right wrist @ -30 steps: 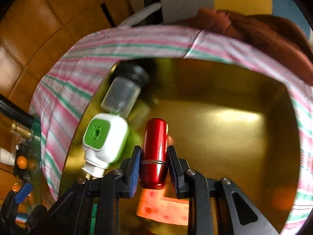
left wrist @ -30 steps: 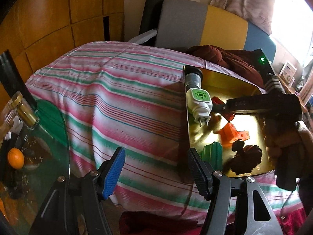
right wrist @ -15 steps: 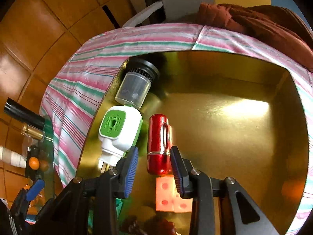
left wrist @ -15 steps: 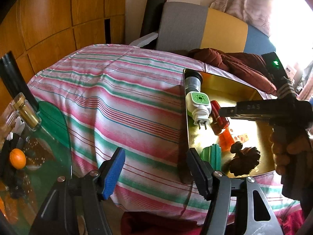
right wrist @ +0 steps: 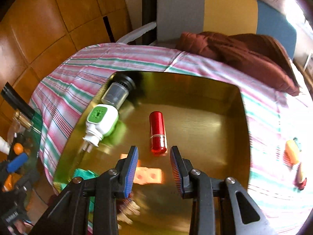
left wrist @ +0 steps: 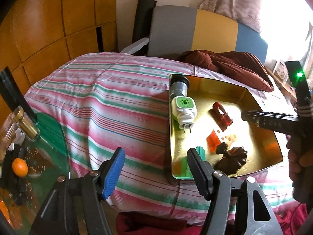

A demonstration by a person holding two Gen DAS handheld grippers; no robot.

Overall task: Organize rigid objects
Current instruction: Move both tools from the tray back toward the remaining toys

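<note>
Six or so small things lie in the gold tray (right wrist: pixel 225 98), which sits on the striped cover (left wrist: pixel 107 105), so the sorting is well along. From the right wrist view, a jar (right wrist: pixel 117 92) lies at 10 o'clock in the tray's corner, with a green-and-white plug (right wrist: pixel 101 121) just below it at 9 o'clock; both hug the left wall, probably to leave the middle free. The red tube (right wrist: pixel 158 133) lies alone at the tray's centre, pointing toward 12 o'clock, and a pink block (right wrist: pixel 148 175) rests nearer the camera.

The right gripper (right wrist: pixel 154 164) hangs above the tube's near end with a modest gap and nothing between its pads. A second ago those pads clamped the tube; the jaws have since opened, and the tube now lies free on the tray. The left gripper (left wrist: pixel 155 168) waits half open and empty over the cover at the tray's 7 o'clock corner, as before. More pieces (right wrist: pixel 292 152) lie on the cover at 3 o'clock, likely next.
</note>
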